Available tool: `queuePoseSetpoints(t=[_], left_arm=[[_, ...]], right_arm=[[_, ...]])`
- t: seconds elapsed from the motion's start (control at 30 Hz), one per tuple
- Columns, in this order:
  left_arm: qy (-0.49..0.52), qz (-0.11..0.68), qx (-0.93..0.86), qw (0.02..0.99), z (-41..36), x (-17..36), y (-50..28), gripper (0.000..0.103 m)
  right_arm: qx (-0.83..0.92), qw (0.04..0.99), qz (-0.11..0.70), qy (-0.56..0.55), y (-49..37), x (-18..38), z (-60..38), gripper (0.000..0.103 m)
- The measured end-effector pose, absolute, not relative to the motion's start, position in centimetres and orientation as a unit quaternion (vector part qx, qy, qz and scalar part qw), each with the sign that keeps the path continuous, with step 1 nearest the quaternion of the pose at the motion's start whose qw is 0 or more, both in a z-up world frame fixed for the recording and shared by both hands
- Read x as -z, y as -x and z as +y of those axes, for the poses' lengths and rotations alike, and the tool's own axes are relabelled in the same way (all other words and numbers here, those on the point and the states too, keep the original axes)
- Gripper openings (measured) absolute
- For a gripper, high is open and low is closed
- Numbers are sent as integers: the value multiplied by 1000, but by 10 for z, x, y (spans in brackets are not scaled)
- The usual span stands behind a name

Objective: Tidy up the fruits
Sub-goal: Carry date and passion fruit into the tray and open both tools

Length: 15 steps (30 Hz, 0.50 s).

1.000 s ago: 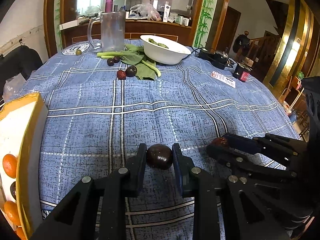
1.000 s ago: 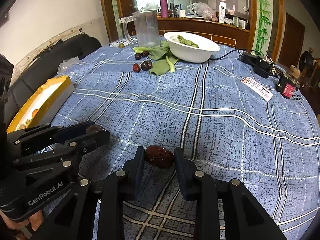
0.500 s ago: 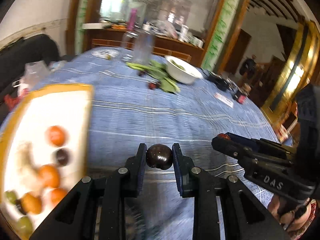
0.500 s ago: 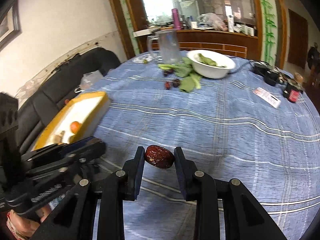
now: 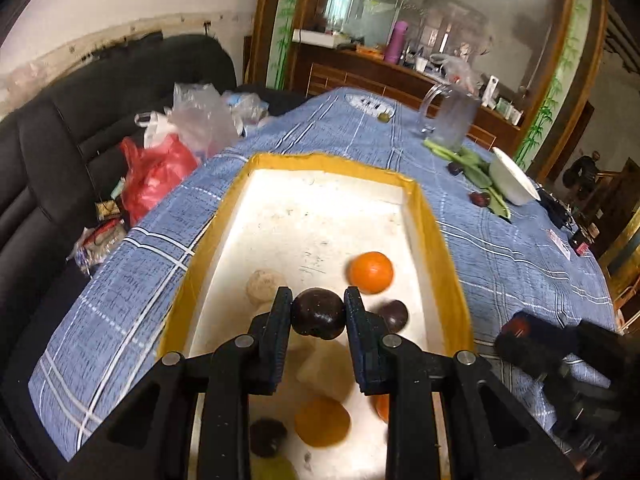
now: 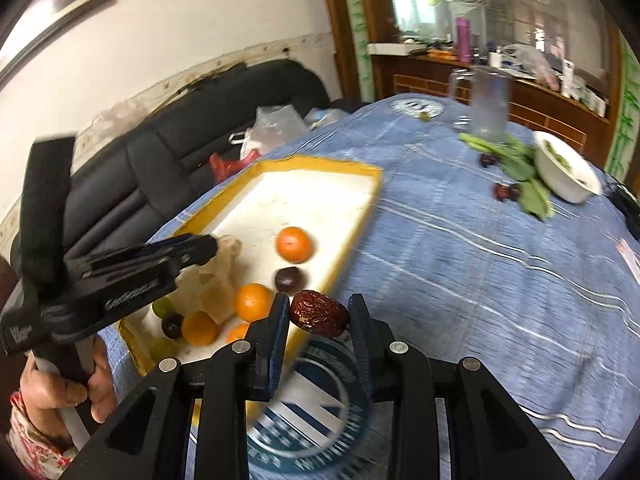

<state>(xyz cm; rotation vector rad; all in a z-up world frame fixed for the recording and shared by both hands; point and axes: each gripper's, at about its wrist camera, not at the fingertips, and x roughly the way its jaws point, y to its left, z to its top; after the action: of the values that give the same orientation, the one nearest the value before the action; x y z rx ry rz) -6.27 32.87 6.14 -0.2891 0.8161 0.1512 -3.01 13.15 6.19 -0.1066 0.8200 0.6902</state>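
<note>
My left gripper [image 5: 318, 314] is shut on a dark round plum [image 5: 318, 312] and holds it above the yellow-rimmed white tray [image 5: 436, 236]. The tray holds oranges [image 5: 370, 272], another plum [image 5: 394, 316] and pale fruits. My right gripper [image 6: 319, 314] is shut on a wrinkled red date [image 6: 319, 314], just off the tray's near right rim [image 6: 360, 220]. The left gripper also shows in the right wrist view [image 6: 208, 246], over the tray. More dark fruits [image 6: 506, 191] lie by the green leaves far across the blue checked tablecloth [image 6: 480, 260].
A white bowl [image 6: 566, 176] and a clear jug [image 6: 488, 104] stand at the far end of the table. A black sofa [image 5: 80, 128] with plastic bags [image 5: 168, 168] runs along the table's left side. A round blue-and-white mat [image 6: 308, 412] lies under my right gripper.
Both grippers have swung left from the open table, each still holding its fruit. The left one has moved from beside the tray to above it; the right one has reached the tray's rim.
</note>
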Motion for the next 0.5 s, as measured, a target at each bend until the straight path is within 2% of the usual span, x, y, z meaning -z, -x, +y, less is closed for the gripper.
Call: queuePoseSetpoints(t=[0.2,0.27,0.3,0.33,0.4,0.47,0.5], left_arm=[[141,418,-73,894,333,-52,36,25],[150,423,-71,891,335,-49,33,28],[152,423,-70,890,336,-48,32,36],[156,422,-69,890,336,-48,33,50],[159,415,-71,893,337,-49,35,59],[162,409,-71,895,338,-50,37,62],[164,408,-72,895,339,-51,37,67]], right_arm=[[-331,852,396,82,27,-47,165,33],[-329,854,392,94,27,-45,170,33],[-329,855,389,97,25,-44,170,33],[-330,855,388,99,25,-44,171,33],[-334,851,393,99,22,-41,174,33],[-335,851,393,100,22,-39,176,36],[-336,850,392,99,22,-39,176,37]])
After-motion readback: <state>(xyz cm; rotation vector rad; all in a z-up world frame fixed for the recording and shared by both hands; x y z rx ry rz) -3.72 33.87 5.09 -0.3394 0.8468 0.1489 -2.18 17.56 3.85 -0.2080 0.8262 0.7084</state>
